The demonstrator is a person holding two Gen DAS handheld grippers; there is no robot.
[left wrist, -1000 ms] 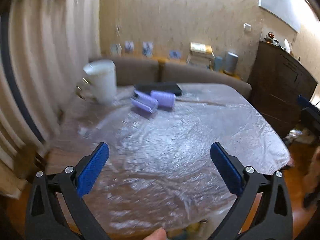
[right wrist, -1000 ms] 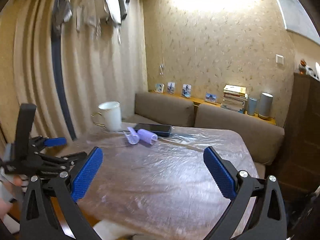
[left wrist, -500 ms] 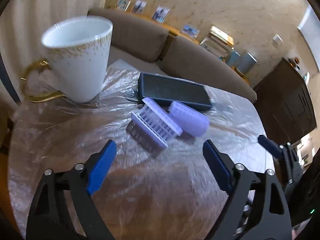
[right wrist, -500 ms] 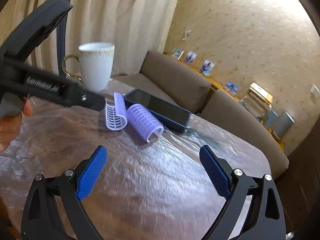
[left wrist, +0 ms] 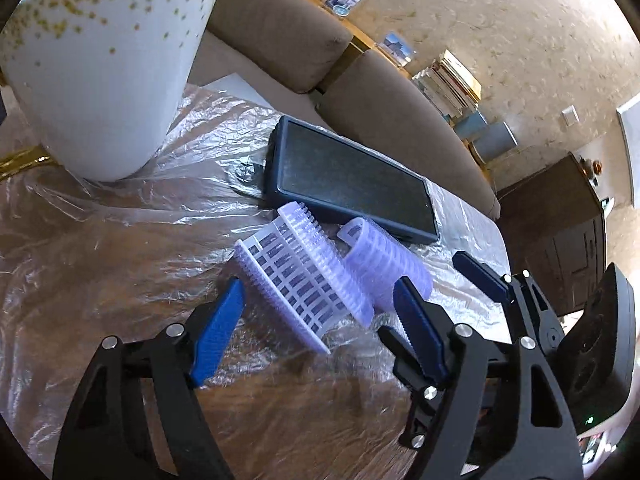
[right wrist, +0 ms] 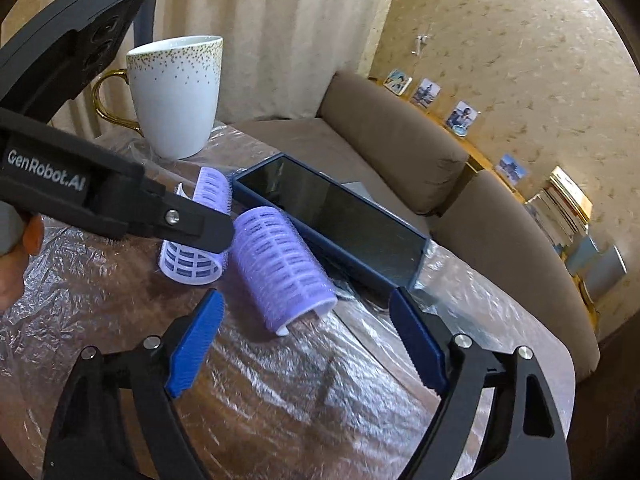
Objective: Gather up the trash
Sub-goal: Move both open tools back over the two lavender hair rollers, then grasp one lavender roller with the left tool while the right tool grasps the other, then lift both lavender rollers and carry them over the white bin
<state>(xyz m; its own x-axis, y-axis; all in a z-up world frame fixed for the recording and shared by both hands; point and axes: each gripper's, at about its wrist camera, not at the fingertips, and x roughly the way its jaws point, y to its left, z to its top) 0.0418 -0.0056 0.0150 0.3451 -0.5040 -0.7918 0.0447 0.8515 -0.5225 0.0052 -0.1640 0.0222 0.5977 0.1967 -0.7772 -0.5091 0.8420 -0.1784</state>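
Left wrist view: the left gripper (left wrist: pixel 316 320) is closing, its jaws astride the near end of the pale lilac plastic hair roller (left wrist: pixel 304 280) but not yet pressing it. The roller's long axis runs away toward the dark blue slab-shaped phone (left wrist: pixel 348 180) near the plastic-covered table (left wrist: pixel 120 240)'s far edge.

Right wrist view: the right gripper (right wrist: pixel 308 344), also closing and empty, faces the second lilac velcro roller (right wrist: pixel 280 264) just ahead, its axis angled toward the jaws.

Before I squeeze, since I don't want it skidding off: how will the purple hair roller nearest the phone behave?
The hair roller lies on its side on slick plastic sheeting, so it probably rolls. Its hollow, slotted shell looks light and likely flexes. The fuzzy surface should grip.
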